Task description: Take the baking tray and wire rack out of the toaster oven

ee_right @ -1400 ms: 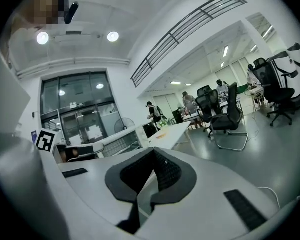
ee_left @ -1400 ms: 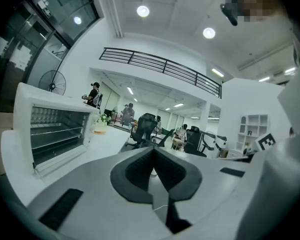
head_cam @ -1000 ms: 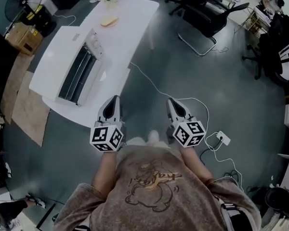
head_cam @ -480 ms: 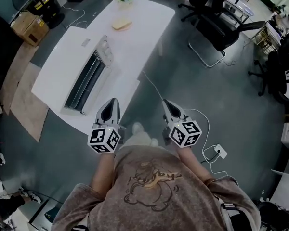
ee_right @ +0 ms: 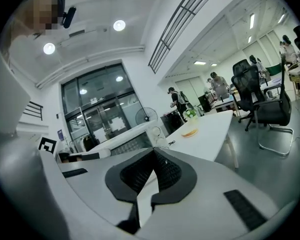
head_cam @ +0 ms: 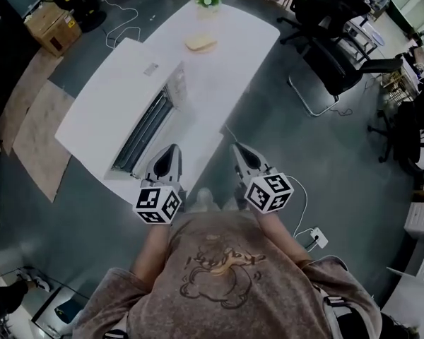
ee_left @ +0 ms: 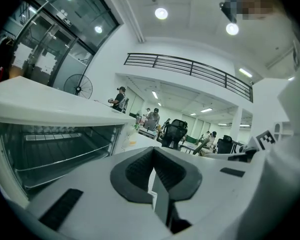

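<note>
The toaster oven (head_cam: 131, 97) is a long white box with a dark front opening. It stands on the near end of the white worktop (head_cam: 230, 62), and the opening faces the person's side. In the left gripper view, the thin bars of the wire rack (ee_left: 65, 157) cross the inside of the oven (a baking tray cannot be picked out for sure). The left gripper (head_cam: 169, 150) has its jaws closed on nothing. It hangs at the worktop's near edge, with the oven ahead and to its left, not touching. The right gripper (head_cam: 236, 149) is likewise closed and empty. It is beside the left one, over the floor and farther from the oven.
</note>
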Motion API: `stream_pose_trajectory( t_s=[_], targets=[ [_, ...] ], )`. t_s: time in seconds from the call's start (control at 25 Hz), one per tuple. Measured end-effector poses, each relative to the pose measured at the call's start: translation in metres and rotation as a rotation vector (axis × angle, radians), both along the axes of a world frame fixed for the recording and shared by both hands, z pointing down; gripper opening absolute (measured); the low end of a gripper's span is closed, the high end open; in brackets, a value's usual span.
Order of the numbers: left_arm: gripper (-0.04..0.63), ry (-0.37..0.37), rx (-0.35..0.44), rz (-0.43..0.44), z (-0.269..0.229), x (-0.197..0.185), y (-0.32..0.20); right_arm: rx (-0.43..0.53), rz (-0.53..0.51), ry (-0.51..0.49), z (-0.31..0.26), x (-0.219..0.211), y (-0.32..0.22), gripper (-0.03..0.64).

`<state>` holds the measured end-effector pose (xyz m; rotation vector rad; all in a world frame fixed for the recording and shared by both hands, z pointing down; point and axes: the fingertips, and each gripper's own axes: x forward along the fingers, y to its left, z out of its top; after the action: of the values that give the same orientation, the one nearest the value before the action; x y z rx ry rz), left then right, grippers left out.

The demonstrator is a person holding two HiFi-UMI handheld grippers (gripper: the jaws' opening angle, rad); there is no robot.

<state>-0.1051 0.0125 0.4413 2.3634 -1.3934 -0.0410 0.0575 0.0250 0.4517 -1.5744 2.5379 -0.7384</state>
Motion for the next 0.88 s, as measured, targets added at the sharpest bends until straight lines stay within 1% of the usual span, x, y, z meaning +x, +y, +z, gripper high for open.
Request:
stream_pose_trajectory(
  t_s=[0.24,0.44,0.56,0.72,0.84,0.88],
  targets=[
    [0.003,0.015,-0.016,-0.069,0.005,-0.015,-0.011,-0.007,-0.104,-0.008,0.001,-0.030,-0.028,0.000],
    [0.003,0.031,-0.018,-0.196,0.008,-0.021,-0.019,-0.026,-0.262,-0.017,0.009,-0.051,-0.054,0.000],
    [0.003,0.073,-0.011,-0.271,0.006,-0.028,-0.020,-0.037,-0.350,-0.029,0.011,-0.069,-0.065,0.000],
    [0.005,0.124,0.014,-0.386,0.004,-0.048,-0.019,-0.047,-0.473,-0.054,0.010,-0.099,-0.079,0.001],
    [0.009,0.190,0.019,-0.459,0.007,-0.067,-0.017,-0.080,-0.537,-0.106,0.014,-0.120,-0.087,0.002],
    [0.068,0.224,0.026,-0.472,0.009,-0.071,-0.016,-0.093,-0.557,-0.134,0.016,-0.124,-0.090,0.006]
  ],
)
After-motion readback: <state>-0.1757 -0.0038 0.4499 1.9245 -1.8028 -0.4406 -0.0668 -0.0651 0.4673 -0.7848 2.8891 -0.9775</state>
